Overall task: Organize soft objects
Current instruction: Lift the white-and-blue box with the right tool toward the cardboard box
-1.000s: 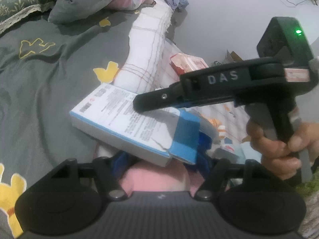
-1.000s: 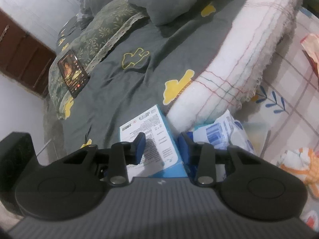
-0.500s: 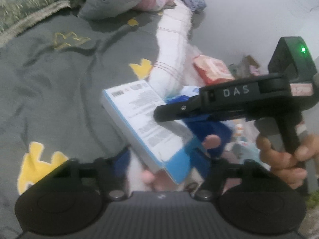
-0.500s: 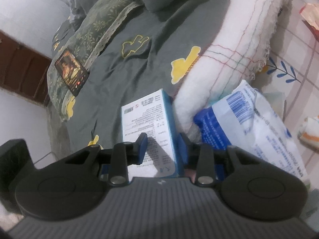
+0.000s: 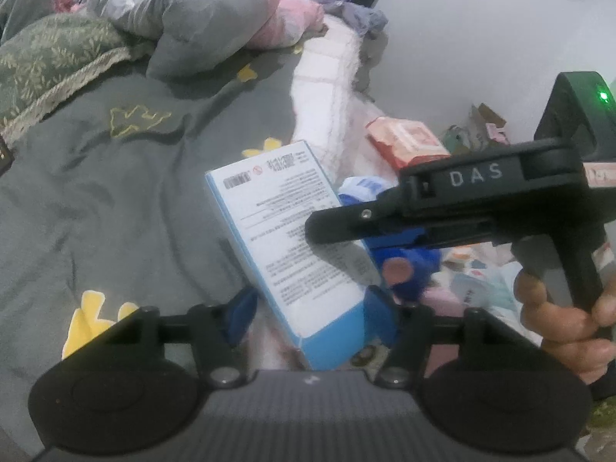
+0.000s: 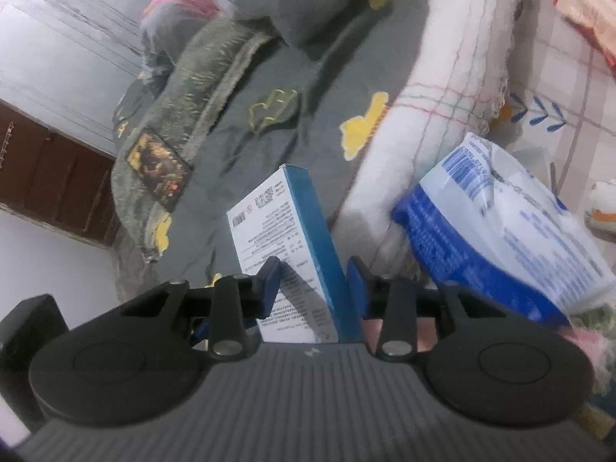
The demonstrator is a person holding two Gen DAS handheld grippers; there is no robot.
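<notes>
A pale wall point(image 5: 462, 38) rises behind the grey-quilted bed point(image 5: 96, 200).

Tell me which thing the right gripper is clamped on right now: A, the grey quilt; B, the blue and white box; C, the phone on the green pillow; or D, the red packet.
B: in the right wrist view the right gripper has its two blue pads pressed on either side of the blue and white box, which stands up above the bed.
</notes>
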